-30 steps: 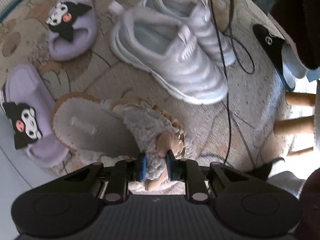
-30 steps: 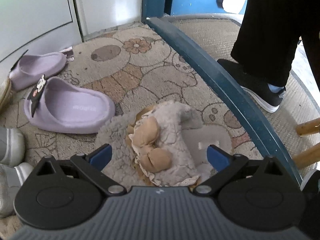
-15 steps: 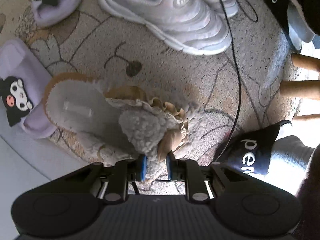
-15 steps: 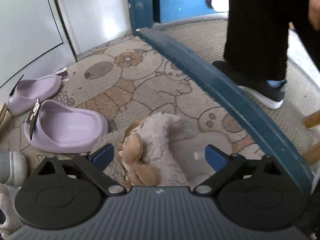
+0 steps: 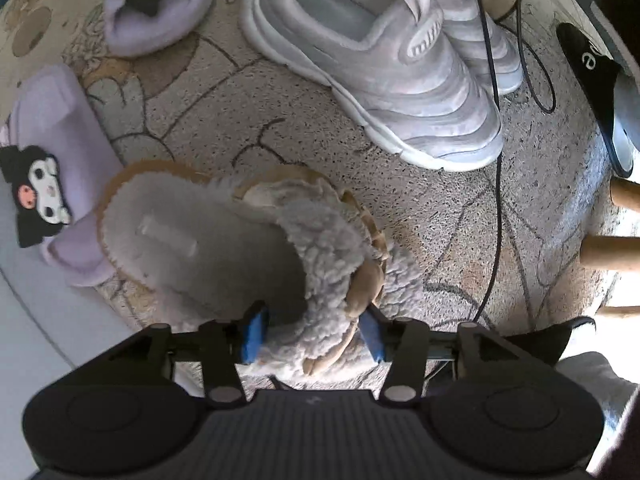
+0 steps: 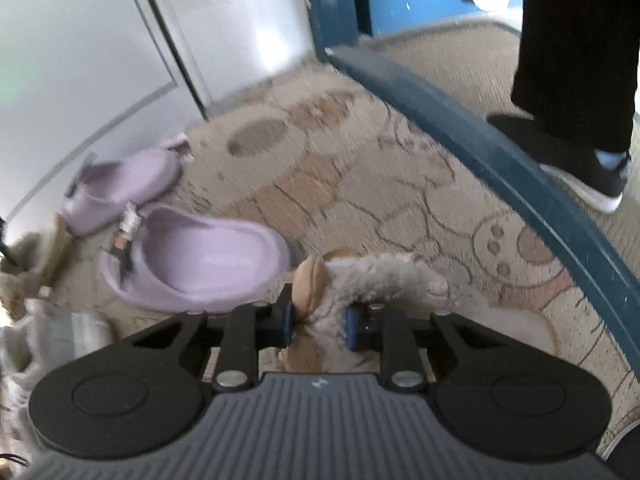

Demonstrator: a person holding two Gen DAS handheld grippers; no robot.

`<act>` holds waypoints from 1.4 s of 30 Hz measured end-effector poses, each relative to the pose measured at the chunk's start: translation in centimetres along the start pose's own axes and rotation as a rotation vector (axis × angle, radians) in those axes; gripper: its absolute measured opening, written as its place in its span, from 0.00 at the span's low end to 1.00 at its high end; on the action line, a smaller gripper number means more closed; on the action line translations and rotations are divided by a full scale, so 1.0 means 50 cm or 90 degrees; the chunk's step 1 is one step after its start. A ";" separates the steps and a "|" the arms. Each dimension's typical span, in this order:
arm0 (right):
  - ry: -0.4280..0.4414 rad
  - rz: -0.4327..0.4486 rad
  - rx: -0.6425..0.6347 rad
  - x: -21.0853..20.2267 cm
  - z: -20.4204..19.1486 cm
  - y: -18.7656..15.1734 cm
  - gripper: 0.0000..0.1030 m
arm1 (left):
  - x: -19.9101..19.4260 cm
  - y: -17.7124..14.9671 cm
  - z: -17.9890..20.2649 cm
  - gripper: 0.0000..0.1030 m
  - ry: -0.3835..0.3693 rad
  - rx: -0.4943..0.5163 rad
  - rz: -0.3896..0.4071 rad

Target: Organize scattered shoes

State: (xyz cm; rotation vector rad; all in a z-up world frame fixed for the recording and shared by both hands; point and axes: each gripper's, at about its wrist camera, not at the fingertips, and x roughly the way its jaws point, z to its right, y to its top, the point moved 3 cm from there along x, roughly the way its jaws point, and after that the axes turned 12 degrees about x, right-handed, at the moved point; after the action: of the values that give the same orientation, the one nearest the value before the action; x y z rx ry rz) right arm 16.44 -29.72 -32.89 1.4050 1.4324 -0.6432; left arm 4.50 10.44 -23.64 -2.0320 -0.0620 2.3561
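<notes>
- Fleece, grey with a tan frill: the fleece slipper (image 5: 208, 248) lies on the patterned rug (image 5: 304, 136), its heel touching one lilac slipper (image 5: 52, 160), with the pale sneakers (image 5: 384, 72) beyond it.
- The left gripper (image 5: 311, 334) stands part open. The woolly upper fills the gap between its blue pads, but we cannot tell whether they press it.
- The right gripper (image 6: 319, 322) is nearly closed, pinching the fleece upper beside the tan bow.
- Both tongs sit on the same soft upper. We judge that if they pull different ways, the pile could stretch or slide out of the pinch.
- The right grip holds only fluff and trim, so the sole may sag and swing on a lift, and it could knock the lilac slipper (image 6: 192, 256) just beside it.
- A black cable (image 5: 496, 184) runs across the rug close to the toe, and a dragged slipper could snag it.
- The toe end hides under both gripper bodies, so we cannot see how deep either bite goes.
- The right view is blurred. A fuzzy tan shape at its left edge may be the mate, but we cannot say.
- The second lilac slipper (image 5: 156, 4) and the far sneaker are cut off by the frame.
</notes>
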 end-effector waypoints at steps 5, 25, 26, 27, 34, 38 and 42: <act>0.030 0.051 -0.046 -0.084 -0.062 0.026 0.24 | 0.001 -0.007 0.027 0.20 -0.017 0.042 -0.006; 0.351 -0.094 -0.330 0.059 -0.639 -0.052 0.24 | -0.012 -0.065 0.055 0.18 0.004 0.083 -0.061; 0.363 -0.114 -0.346 0.071 -0.657 -0.050 0.24 | -0.013 -0.068 0.054 0.18 0.005 0.081 -0.060; 0.370 -0.135 -0.359 0.083 -0.671 -0.055 0.24 | -0.011 -0.069 0.056 0.18 0.006 0.080 -0.059; 0.403 -0.250 -0.419 0.155 -0.776 -0.143 0.24 | -0.007 -0.077 0.064 0.18 0.017 0.084 -0.054; 0.415 -0.302 -0.436 0.180 -0.805 -0.182 0.24 | -0.009 -0.073 0.076 0.18 0.030 0.112 -0.047; 0.412 -0.313 -0.423 0.182 -0.787 -0.193 0.24 | -0.011 -0.065 0.092 0.18 0.039 0.158 -0.041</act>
State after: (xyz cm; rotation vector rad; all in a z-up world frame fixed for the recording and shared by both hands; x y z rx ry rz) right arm -2.15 7.20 -28.95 0.7391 2.2718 0.0537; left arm 0.02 13.60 -22.25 -1.9523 0.1558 2.1402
